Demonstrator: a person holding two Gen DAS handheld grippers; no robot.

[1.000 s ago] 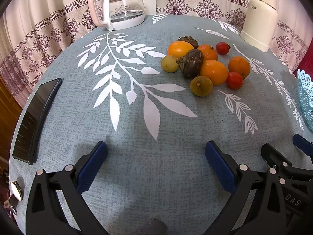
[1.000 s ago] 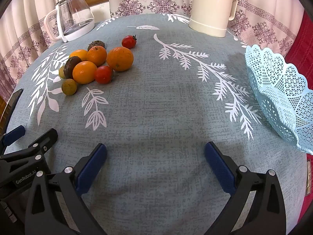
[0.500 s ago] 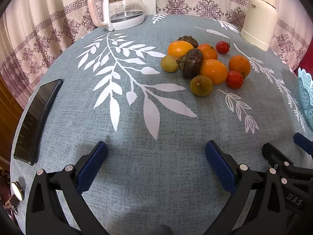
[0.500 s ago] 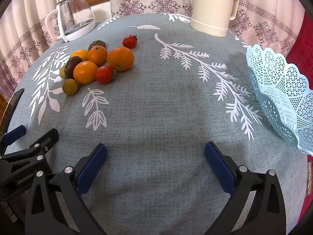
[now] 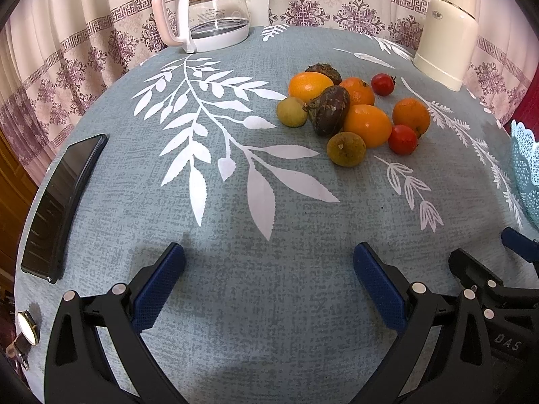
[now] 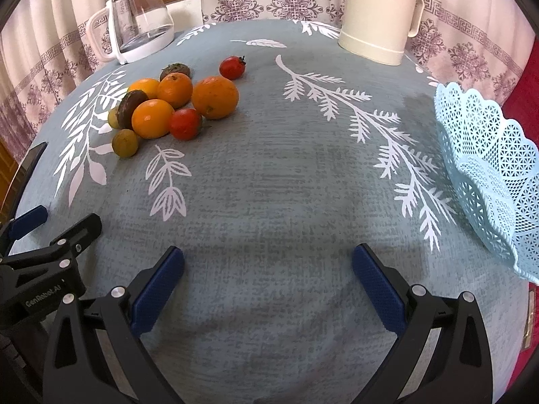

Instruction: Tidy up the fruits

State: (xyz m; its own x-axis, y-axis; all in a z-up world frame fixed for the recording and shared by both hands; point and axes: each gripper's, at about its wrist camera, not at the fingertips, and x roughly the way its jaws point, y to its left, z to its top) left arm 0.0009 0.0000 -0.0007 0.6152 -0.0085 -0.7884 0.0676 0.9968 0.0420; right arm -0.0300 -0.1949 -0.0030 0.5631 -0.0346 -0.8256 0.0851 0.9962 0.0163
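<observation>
A pile of fruit (image 5: 367,124) lies on the grey-blue leaf-print tablecloth: several oranges, two red tomatoes, two dark passion fruits and two small green fruits. In the right wrist view the pile (image 6: 215,97) sits at the upper left. A light blue lattice basket (image 6: 488,175) stands at the right edge, empty; its rim shows in the left wrist view (image 5: 525,168). My left gripper (image 5: 269,269) is open and empty, well short of the fruit. My right gripper (image 6: 267,269) is open and empty, between fruit and basket.
A glass kettle (image 5: 209,10) with a pink handle stands at the back left. A cream thermos jug (image 6: 377,13) stands at the back right. A black phone (image 5: 64,202) lies near the left table edge. Patterned curtains hang behind the table.
Both grippers have drifted slightly forward over the cloth. Jaws stay open and nothing on the table has moved.
</observation>
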